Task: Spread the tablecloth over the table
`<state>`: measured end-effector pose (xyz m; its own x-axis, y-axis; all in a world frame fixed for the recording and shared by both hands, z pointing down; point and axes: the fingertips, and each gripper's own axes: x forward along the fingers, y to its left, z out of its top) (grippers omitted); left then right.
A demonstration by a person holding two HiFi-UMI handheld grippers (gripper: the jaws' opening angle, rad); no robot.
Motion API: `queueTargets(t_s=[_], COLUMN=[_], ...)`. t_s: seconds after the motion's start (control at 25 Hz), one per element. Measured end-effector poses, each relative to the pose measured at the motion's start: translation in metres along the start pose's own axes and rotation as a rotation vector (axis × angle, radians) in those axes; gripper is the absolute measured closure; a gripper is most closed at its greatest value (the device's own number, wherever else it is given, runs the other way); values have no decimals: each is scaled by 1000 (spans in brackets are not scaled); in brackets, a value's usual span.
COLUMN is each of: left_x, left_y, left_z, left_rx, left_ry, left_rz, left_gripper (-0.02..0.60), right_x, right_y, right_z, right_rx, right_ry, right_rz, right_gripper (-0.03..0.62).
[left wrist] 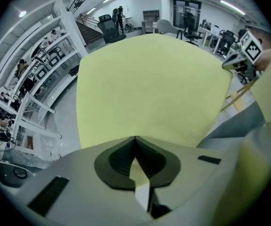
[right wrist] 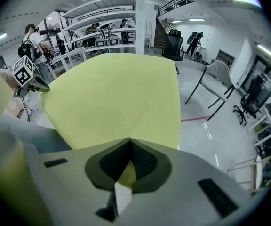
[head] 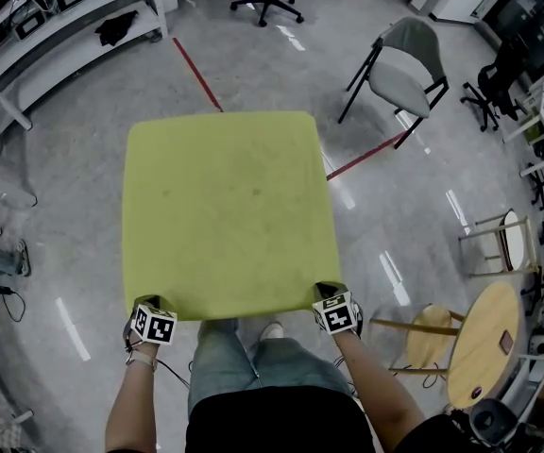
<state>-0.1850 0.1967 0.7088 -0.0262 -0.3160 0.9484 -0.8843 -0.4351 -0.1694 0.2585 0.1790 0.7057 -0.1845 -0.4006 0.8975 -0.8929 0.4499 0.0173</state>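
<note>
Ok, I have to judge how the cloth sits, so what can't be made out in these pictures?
- Table: head view, the yellow-green square tablecloth covers it wholly; whether the cloth rests on anything is unclear.
- Cloth's far overhang: both gripper views, hidden behind the cloth's own spread.
- Grip in head view: marker cubes cover the jaws; the left gripper and right gripper show shut on its corners in their own views.

Tablecloth (head: 229, 215) spread out before me.
My left gripper (head: 150, 304) holds its near-left corner and my right gripper (head: 328, 293) its near-right. A chair (head: 406, 64) stands beyond the far-right corner, with a round table (head: 484, 343) at my right and what looks like a stool (head: 425, 336) just beside it.
</note>
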Motion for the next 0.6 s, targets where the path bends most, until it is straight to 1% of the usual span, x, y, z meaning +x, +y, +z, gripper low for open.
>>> queueTargets(t_s=[0.2, 0.44, 0.6], left_x=[-4, -6, -3], left_y=[-9, -13, -13], left_z=[-15, -24, -25], left_rx=[-25, -38, -52], left_ry=[5, 16, 29], left_rz=[-3, -13, -23], left_gripper=[572, 572, 572], right_x=[-7, -10, -9], right_y=[10, 13, 13], right_z=[-20, -27, -26], right_rx=[14, -6, 10], right_ry=[20, 38, 43], right_rz=[4, 14, 13], right_gripper=[583, 583, 583])
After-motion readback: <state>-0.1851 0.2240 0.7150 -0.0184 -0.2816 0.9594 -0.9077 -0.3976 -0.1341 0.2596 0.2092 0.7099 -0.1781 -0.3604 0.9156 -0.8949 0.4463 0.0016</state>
